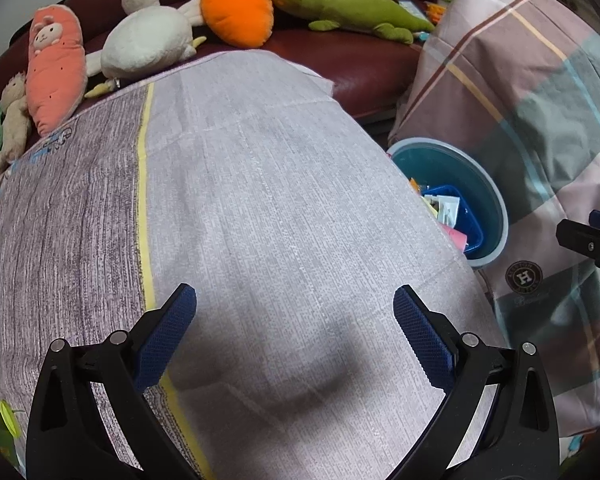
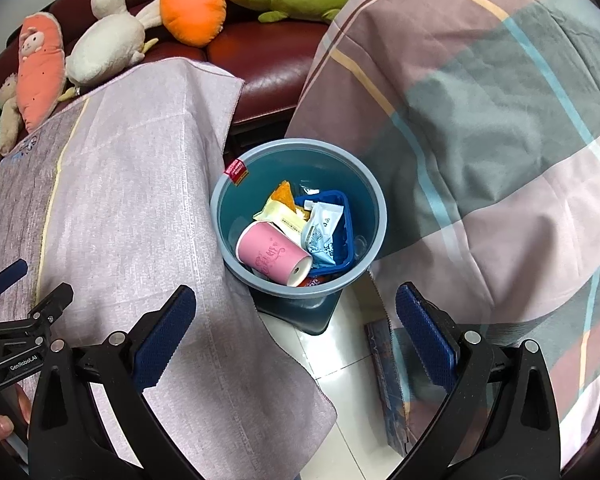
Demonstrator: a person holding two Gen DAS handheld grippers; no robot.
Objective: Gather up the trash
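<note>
Left wrist view: the left gripper [image 1: 295, 312] hangs with its jaws spread wide and nothing between them, over a surface [image 1: 260, 208] covered in lilac woven cloth with a yellow stripe. Only part of the bin [image 1: 496, 208] shows past the cloth's right edge; its near side is hidden and the trash inside is a jumble of blue, white and pink scraps that is hard to make out. At the right border a black piece of the right gripper [image 1: 592, 240] is cut off. Soft plush toys lie along a dark red leather sofa [image 1: 364, 64]: an orange carrot [image 1: 236, 8], a white duck [image 1: 148, 40] and a green lizard [image 1: 340, 4]. Right wrist view: the right gripper [image 2: 296, 312] is likewise spread and empty, above the round blue plastic bin [image 2: 376, 208], which stands on a pale tiled floor [image 2: 340, 360] between the cloth-covered surface [image 2: 140, 200] and a checked blanket [image 2: 480, 140]. Inside, a pink paper cup [image 2: 270, 252] lies on its side, long axis slanting, its base toward the lower right. Beside it sit crinkled wrappers [image 2: 324, 232] and a blue tray [image 2: 340, 204], partly buried. A red packet [image 2: 237, 171] rests on the rim.
</note>
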